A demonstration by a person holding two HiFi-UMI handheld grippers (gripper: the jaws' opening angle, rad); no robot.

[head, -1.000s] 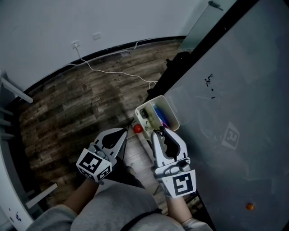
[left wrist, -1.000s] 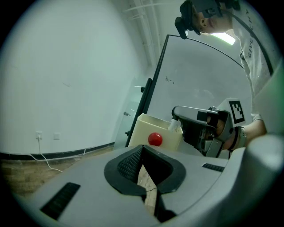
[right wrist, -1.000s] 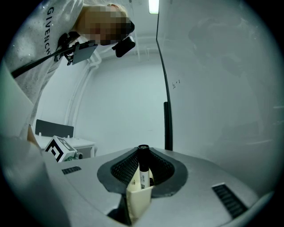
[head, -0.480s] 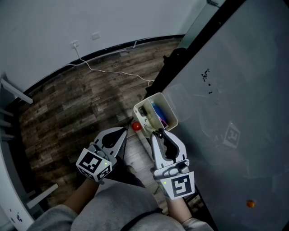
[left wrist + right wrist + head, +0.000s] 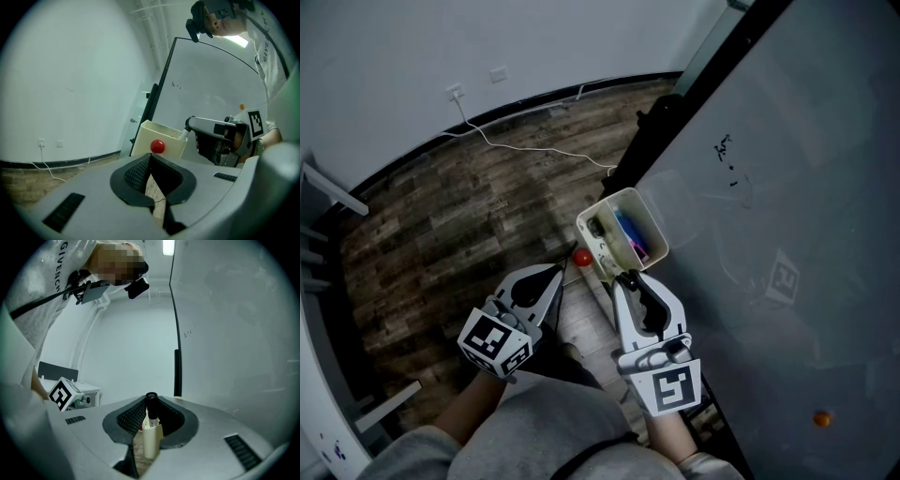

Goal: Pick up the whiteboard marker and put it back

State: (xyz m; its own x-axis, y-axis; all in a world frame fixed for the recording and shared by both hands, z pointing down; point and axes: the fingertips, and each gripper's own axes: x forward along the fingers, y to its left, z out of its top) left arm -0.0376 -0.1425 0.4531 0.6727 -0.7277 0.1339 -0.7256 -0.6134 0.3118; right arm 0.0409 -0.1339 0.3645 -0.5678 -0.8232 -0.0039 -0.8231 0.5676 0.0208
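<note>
The whiteboard marker (image 5: 150, 431) has a white body and a black cap, and stands upright between the jaws of my right gripper (image 5: 150, 403), which is shut on it. In the head view the right gripper (image 5: 628, 278) sits just in front of a cream holder box (image 5: 602, 208) fixed at the whiteboard's (image 5: 769, 187) lower edge, with coloured markers inside. From the left gripper view the marker (image 5: 183, 133) reaches toward the box (image 5: 161, 140). My left gripper (image 5: 560, 272) hangs left of the box, its jaws (image 5: 150, 157) shut with nothing between them.
A red ball magnet (image 5: 581, 256) sticks on the box's front. The board carries a small scribble (image 5: 724, 145), a square tag (image 5: 783, 277) and an orange magnet (image 5: 821, 419). A white cable (image 5: 534, 150) runs over the wooden floor from a wall outlet (image 5: 455, 92).
</note>
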